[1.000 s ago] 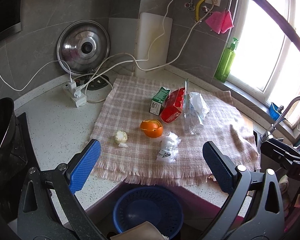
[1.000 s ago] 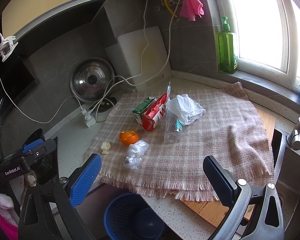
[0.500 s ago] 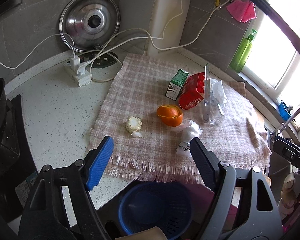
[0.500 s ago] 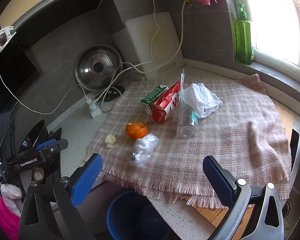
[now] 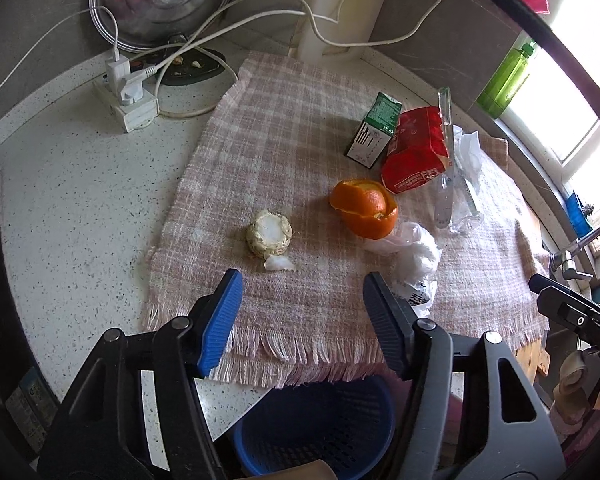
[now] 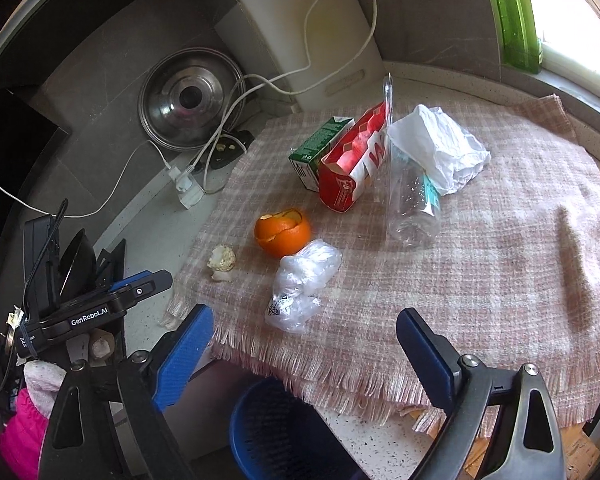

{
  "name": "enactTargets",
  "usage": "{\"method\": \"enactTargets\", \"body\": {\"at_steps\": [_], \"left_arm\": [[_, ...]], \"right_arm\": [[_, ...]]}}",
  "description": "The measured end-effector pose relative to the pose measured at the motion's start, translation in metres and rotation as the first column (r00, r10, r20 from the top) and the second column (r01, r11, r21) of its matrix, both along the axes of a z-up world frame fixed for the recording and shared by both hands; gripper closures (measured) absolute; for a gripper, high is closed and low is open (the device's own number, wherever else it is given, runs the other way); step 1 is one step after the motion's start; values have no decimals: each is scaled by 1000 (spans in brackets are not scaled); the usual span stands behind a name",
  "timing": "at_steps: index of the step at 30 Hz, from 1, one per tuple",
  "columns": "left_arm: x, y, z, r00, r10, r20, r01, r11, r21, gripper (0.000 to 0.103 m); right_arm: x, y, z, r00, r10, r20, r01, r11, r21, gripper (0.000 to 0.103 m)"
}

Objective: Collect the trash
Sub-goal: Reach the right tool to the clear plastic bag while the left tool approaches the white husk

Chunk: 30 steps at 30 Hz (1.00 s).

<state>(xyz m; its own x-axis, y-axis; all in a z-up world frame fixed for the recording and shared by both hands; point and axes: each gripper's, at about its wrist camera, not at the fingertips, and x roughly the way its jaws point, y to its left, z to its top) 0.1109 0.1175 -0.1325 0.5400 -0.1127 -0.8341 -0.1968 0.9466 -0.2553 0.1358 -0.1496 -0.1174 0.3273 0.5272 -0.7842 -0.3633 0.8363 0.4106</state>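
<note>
A: Pink-and-white checked cloth [image 5: 300, 128] covers the speckled countertop [image 5: 72, 200], its fringe hanging over the front edge. What trash lies on it?

B: Near the front edge: a pale round vegetable stub [image 5: 269, 233] toward the left edge of the cloth, an orange peel [image 5: 365, 209] beside it, and a crumpled clear plastic bag [image 5: 414, 258] touching the peel. Farther back: a green carton [image 5: 374, 130], a red carton [image 5: 416, 148] leaning against it, a clear plastic bottle [image 6: 412, 204] and a white crumpled paper [image 6: 440, 148].

A: State of the left gripper [image 5: 302, 314]?

B: Jaws parted at medium width and have just been closing. Nothing is between them; they hang over the front edge of the cloth, short of the stub.

A: The right gripper [image 6: 304, 354]?

B: Jaws wide, having just narrowed slightly, empty, over the fringe with the plastic bag just ahead.

A: The bin?

B: A blue perforated basket [image 5: 320, 420] sits below the counter's front edge.
</note>
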Motion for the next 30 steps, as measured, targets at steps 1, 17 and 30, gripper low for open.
{"method": "enactTargets", "body": {"at_steps": [1,17,30], "left_arm": [[4,1,-4,1000,-3,-10,3,1000,-4,44],[47,19,-41,996,-20,-85,15,998,-58,48],[65,13,-57,991,-38,-126,38,999,-1,48]], "right_arm": [[3,3,-3,1000,0,-12,0,1000,4,9],[50,35,-49,975,-18,-223,37,996,82,20],[69,63,-74,961,-28,-277,25,1000,-13,21]]}}
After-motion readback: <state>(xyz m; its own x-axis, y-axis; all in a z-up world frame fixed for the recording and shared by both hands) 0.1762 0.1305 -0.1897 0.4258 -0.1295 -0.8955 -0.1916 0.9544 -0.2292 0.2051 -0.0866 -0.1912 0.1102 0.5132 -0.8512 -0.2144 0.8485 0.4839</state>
